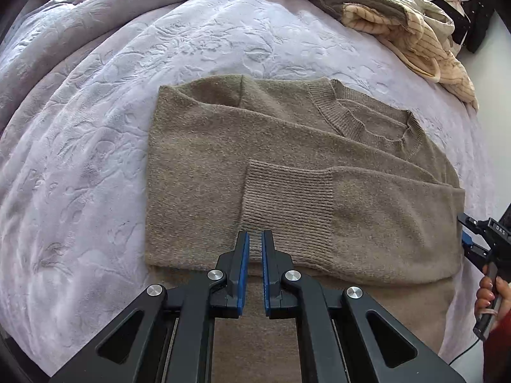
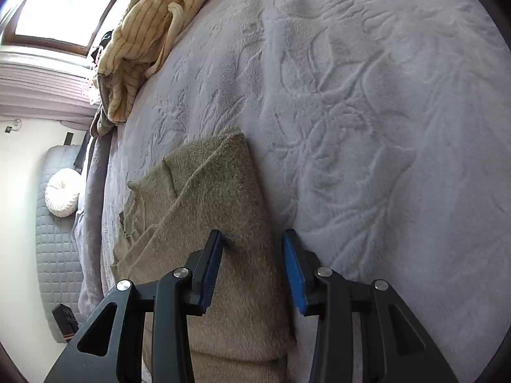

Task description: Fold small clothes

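On the left lies the pale grey bedspread (image 1: 95,127), embossed with a leaf pattern, and the brown sweater (image 1: 255,166) rests flat on it with both sleeves already folded across the chest and the neckline (image 1: 377,121) towards the far right. The left gripper (image 1: 254,245) hangs over the near edge of the folded part, just above the ribbed cuff (image 1: 287,198); its blue pads stand close together with only a narrow slit between them, and nothing seems caught in it, so I judge it closed and empty. Further right, at the edge of that view, a hand (image 1: 491,290) carries the right gripper (image 2: 252,249). In its own camera that gripper's jaws are partly apart, straddling one side edge of the sweater, with the left pad (image 2: 212,268) brushing the knit and the right one over the bedspread; it grips nothing. A heap of cream striped cloth (image 2: 143,32) sits well apart near the window. The knit looks soft, thick and floppy, light enough to lift but likely to sag and drag, so the doubled bottom hem or the side folds seem the best places to pinch, through all layers at once.
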A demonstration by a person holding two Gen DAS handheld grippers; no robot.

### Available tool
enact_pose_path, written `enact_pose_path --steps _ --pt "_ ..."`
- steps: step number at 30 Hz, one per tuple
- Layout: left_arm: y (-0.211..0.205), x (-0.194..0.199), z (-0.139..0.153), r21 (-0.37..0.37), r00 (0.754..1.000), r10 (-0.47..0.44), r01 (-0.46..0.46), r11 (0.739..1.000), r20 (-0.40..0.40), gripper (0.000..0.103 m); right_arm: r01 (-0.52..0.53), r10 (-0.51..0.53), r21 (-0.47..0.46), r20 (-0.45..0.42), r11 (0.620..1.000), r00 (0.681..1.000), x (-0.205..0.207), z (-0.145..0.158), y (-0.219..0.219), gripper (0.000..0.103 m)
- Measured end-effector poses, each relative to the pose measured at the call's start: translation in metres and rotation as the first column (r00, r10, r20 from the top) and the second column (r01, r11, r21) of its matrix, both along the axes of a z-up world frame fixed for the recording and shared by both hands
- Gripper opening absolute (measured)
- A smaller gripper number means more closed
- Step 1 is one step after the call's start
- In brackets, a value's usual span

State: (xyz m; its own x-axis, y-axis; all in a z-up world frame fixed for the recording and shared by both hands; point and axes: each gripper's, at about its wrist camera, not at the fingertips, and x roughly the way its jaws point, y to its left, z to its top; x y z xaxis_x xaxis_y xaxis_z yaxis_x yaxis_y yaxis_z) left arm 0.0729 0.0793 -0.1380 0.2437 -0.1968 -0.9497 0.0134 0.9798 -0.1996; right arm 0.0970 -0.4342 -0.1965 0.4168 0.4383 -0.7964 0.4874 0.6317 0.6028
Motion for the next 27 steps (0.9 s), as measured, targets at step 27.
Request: enact_pose_path --steps 27 --pt "-0.010 0.002 -0.026 -0.008 0.997 -0.071 0.071 0.997 -0.035 0.007 -0.171 0.143 -0.354 -0.104 0.919 0.984 -0.048 0.041 0.053 0.016"
